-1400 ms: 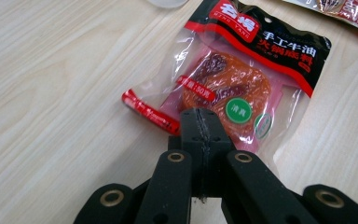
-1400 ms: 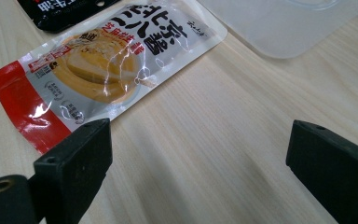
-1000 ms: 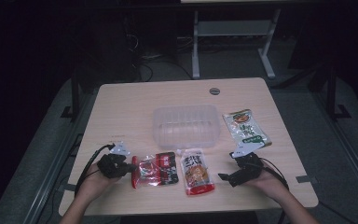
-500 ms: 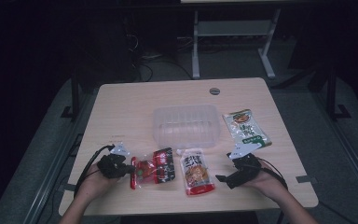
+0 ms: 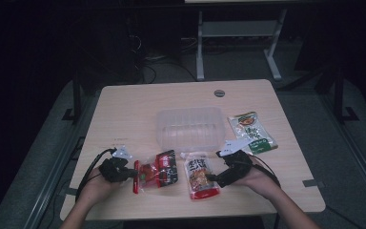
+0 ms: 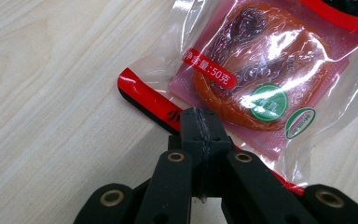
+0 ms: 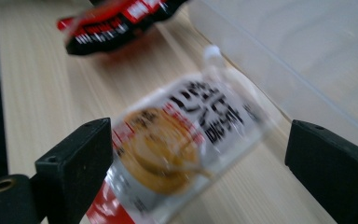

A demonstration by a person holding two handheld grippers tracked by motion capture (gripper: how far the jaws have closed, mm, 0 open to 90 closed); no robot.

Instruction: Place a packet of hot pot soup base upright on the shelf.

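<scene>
Both forearms are bare of sleeves, each hand carrying a black linkage claw, left claw [image 6: 200, 122] and right claw [image 7: 198, 154], with brass-ringed pivots, a grey three-cornered top plate and a trailing black cable.

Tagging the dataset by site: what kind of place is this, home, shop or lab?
Probably a lab or workshop set up for recording, not a home: a bare wooden table on a metal frame, loose cables on the floor behind it, and a second metal-legged bench in a dark room.
</scene>
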